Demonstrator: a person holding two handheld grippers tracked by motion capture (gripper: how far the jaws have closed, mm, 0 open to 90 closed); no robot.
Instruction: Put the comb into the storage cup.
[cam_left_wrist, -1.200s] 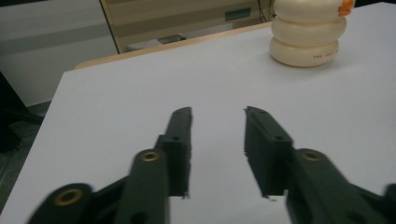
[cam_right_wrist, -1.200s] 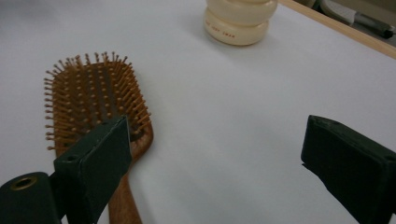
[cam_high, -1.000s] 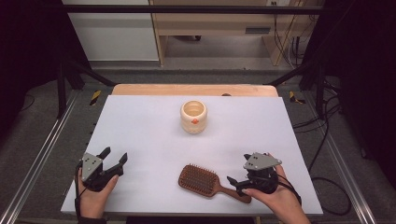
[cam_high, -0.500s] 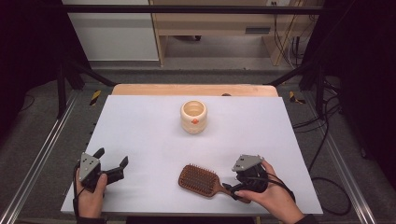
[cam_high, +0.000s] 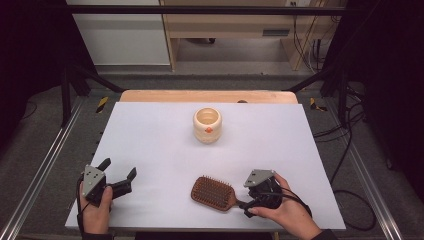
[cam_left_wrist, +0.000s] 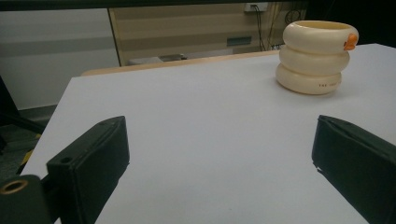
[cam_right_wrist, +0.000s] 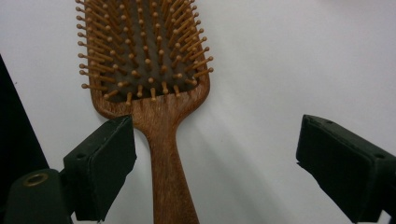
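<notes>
Now we hold our right gripper spread around the brown wooden paddle hairbrush at the table's six o'clock; next, centre and pinch its handle. Our left gripper idles, spread.

The high view looks forward and down over the whole bench. The left gripper view sits low, facing across it toward the cream pot; the right gripper view looks closely down on the hairbrush, both also seen from above
</notes>
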